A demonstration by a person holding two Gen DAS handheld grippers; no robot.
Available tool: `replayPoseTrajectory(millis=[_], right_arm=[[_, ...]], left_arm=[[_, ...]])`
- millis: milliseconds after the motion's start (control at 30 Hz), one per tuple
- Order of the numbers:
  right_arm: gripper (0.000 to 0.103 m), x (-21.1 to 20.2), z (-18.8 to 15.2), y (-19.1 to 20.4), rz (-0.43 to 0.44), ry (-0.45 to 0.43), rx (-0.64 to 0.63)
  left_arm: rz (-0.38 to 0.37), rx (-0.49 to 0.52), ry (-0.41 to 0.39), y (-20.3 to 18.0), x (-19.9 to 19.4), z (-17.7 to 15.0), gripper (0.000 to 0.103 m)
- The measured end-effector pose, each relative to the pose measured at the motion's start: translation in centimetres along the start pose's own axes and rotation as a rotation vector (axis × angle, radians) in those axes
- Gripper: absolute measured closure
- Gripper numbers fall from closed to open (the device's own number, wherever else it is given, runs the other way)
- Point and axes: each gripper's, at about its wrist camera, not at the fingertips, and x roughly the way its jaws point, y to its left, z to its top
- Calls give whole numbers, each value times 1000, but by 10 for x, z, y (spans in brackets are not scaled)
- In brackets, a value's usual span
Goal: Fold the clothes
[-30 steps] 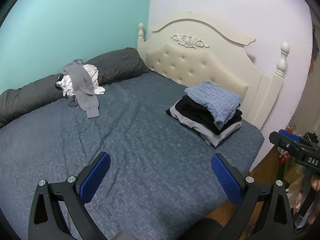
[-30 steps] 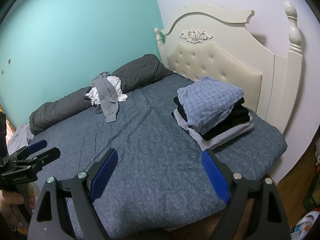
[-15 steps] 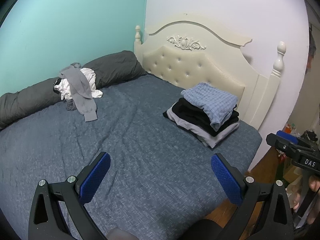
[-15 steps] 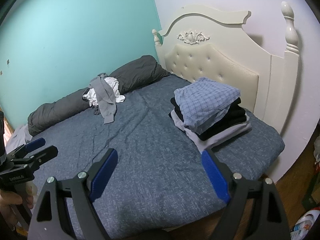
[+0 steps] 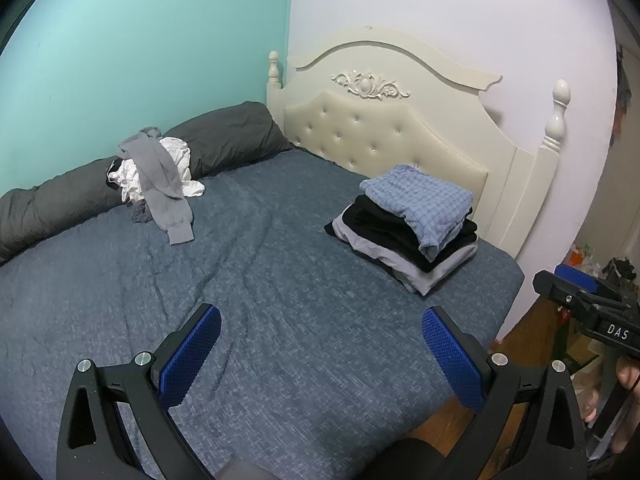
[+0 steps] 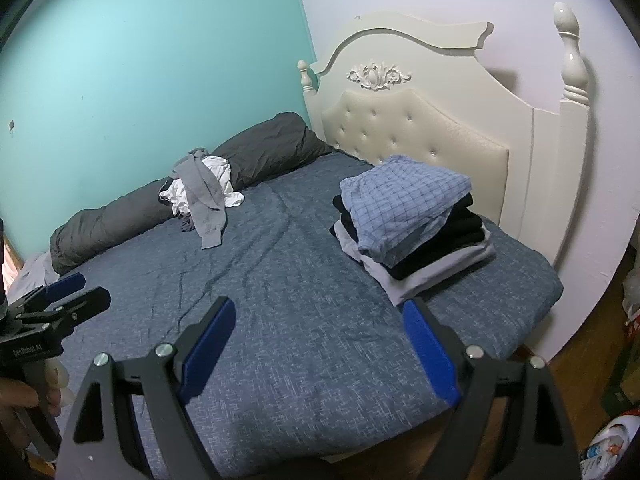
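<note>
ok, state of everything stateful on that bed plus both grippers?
left gripper: open, empty
right gripper: open, empty
stack of clothes: folded, blue checked piece on top, near the headboard
pile of clothes: unfolded, grey over white, resting against the dark rolled duvet
bedspread: spread out, lightly creased

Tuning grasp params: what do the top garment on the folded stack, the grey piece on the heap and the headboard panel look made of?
Blue checked garment: thin woven fabric, probably cotton, matte, with soft creases. Grey garment: looks like a limp knit, draped, with what seems a ribbed cuff. Headboard panel: cream padded upholstery, likely faux leather, button-tufted with a slight sheen.
</note>
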Motion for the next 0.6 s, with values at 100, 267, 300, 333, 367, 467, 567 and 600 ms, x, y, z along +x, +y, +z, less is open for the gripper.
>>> replayPoseTrajectory(millis=[100, 267, 300, 333, 367, 467, 567, 600], right_arm=[[16, -2, 0, 0, -5, -4, 3], [16, -3, 1, 0, -6, -6, 1], [16, -3, 1, 0, -6, -6, 0], [16, -3, 1, 0, -6, -6, 0], [16, -3, 1, 0, -7, -6, -1], [16, -3, 1, 0, -11, -7, -1], [16, -4, 0, -1, -17, -8, 0], [16, -4, 0, -1, -17, -9, -1]], left_arm=[[-3, 1, 3, 0, 0, 0, 0], [-6, -11, 13, 2, 2, 1, 0], [-6, -11, 14, 2, 3, 0, 0], [-6, -10, 15, 1, 3, 0, 0], [-6, -9, 15, 1, 3, 0, 0], [-7, -8, 14, 1, 3, -1, 0], [-7, -4, 10, -1, 2, -1, 0], [-8, -2, 8, -1, 2, -1, 0]])
